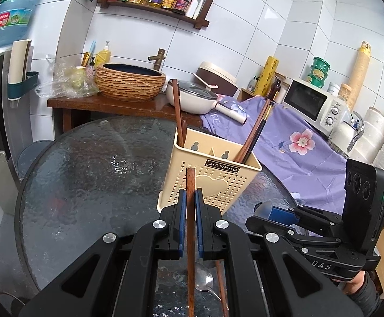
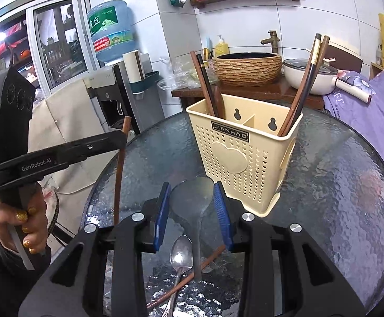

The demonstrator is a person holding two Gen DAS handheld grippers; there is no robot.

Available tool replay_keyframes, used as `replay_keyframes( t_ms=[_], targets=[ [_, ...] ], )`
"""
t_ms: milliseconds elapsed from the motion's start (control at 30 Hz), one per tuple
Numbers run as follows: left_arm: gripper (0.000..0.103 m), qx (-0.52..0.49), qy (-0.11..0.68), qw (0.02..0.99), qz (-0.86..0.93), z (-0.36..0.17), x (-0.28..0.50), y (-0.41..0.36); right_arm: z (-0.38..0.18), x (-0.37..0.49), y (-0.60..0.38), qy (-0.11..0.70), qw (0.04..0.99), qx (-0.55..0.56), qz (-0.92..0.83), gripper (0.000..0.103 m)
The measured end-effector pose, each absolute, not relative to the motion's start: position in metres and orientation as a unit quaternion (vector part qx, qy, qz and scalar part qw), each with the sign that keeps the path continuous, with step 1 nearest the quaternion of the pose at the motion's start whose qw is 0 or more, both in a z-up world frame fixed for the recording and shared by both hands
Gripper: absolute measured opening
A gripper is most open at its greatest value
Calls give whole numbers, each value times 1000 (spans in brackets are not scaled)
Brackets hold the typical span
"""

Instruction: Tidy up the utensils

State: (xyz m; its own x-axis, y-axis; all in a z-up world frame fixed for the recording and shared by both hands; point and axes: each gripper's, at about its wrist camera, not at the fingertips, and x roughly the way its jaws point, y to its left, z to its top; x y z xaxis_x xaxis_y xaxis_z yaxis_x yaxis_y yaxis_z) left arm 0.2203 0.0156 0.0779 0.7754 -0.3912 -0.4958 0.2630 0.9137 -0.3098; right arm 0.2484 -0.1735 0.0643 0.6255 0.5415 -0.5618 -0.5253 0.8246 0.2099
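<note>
We see a wooden chopstick (image 1: 190, 224) pinched between the blue pads of the left gripper (image 1: 191, 200), which is shut tight on it. Its long axis runs almost straight up and down, the top end poking just above the fingertips toward the cream utensil holder (image 1: 213, 182) and the rest hanging down below the jaws.

The right gripper (image 2: 193, 206) stands narrowly open, its pads pressing the two sides of a translucent grey spoon (image 2: 193, 203). The bowl faces forward toward the holder and the handle trails back down between the fingers.

The holder stands upright near the far edge of the round glass table (image 2: 337, 185), just beyond both grippers. Dark and brown chopsticks (image 2: 305, 84) lean in its right compartment and others (image 2: 205, 84) in its left.

Near the table's closest edge, under the right gripper, a metal spoon (image 2: 181, 259) lies across one more wooden chopstick (image 2: 189, 277).
</note>
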Motion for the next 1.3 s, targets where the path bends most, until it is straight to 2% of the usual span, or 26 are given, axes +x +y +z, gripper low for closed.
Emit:
replay_keyframes(
  t_ms=[500, 733, 1000, 1167, 1300],
  targets=[
    [6, -110, 254, 939, -206, 111, 211, 15, 111, 242, -188, 286, 907, 61, 302, 34],
    [6, -94, 210, 949, -216, 152, 205, 13, 148, 249, -192, 257, 920, 65, 287, 34],
    [6, -66, 137, 966, -209, 222, 207, 2, 200, 269, -194, 210, 939, 67, 264, 34],
    [6, -64, 105, 975, -186, 263, 230, -5, 226, 297, -194, 187, 951, 67, 237, 34],
    [6, -65, 105, 979, -164, 272, 256, -13, 226, 323, -192, 176, 962, 55, 200, 34]
  ],
)
